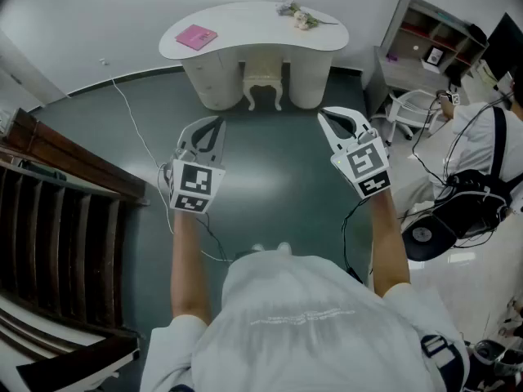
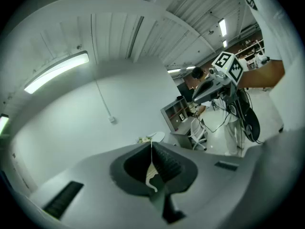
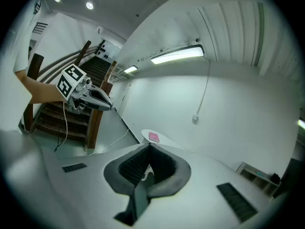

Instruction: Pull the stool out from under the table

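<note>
A cream stool [image 1: 263, 87] with curved legs stands tucked under the white kidney-shaped table [image 1: 253, 24] at the far side of the dark green floor. My left gripper [image 1: 214, 123] and right gripper [image 1: 325, 114] are held up side by side, well short of the table, and both point toward it. Both are shut with nothing between the jaws. In the left gripper view the dark pads [image 2: 162, 161] meet in a thin line, as do the pads [image 3: 136, 163] in the right gripper view. Through the slits only a sliver of the table shows.
A pink book [image 1: 196, 37] and a small bunch of flowers [image 1: 298, 15] lie on the table. A wooden staircase [image 1: 49, 219] runs along the left. At the right are a grey shelf unit [image 1: 433, 39], a white chair [image 1: 409, 104] and a seated person [image 1: 482, 137]. A white cable [image 1: 135, 121] crosses the floor.
</note>
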`<state>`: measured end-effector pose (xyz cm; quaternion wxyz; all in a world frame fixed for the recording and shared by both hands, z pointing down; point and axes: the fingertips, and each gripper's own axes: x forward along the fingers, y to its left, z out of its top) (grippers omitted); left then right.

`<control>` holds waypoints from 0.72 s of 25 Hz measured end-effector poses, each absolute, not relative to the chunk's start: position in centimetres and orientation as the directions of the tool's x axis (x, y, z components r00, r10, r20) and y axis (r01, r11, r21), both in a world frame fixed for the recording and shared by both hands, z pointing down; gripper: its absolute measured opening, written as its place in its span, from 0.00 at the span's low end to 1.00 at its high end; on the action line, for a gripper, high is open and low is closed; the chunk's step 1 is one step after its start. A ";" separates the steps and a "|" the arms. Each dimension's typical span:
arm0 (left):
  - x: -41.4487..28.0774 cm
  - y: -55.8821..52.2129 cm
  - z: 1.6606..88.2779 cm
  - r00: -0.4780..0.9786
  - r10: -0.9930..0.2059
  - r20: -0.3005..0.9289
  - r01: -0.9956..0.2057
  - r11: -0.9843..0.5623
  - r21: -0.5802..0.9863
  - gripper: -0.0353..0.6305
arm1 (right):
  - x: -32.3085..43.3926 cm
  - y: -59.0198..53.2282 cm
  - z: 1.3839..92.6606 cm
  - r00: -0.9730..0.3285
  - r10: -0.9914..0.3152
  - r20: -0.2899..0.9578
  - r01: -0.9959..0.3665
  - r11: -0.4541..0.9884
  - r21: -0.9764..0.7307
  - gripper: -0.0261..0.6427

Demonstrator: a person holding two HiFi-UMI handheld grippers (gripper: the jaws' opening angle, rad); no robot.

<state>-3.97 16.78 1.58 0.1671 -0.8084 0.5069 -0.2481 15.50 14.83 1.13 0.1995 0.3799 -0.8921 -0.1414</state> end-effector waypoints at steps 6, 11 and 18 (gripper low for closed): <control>-4.0 16.1 2.1 0.354 -0.904 0.240 -0.747 -0.427 -0.510 0.08 | 15.7 14.2 1.2 -0.647 -0.724 0.241 -0.614 0.681 0.398 0.06; -4.1 15.4 2.4 0.362 -0.900 0.242 -0.744 -0.435 -0.506 0.08 | 15.6 13.3 1.6 -0.652 -0.720 0.238 -0.618 0.686 0.384 0.06; -4.6 12.1 3.5 0.387 -0.886 0.255 -0.737 -0.464 -0.492 0.08 | 15.2 10.5 2.1 -0.615 -0.758 0.216 -0.660 0.645 0.384 0.06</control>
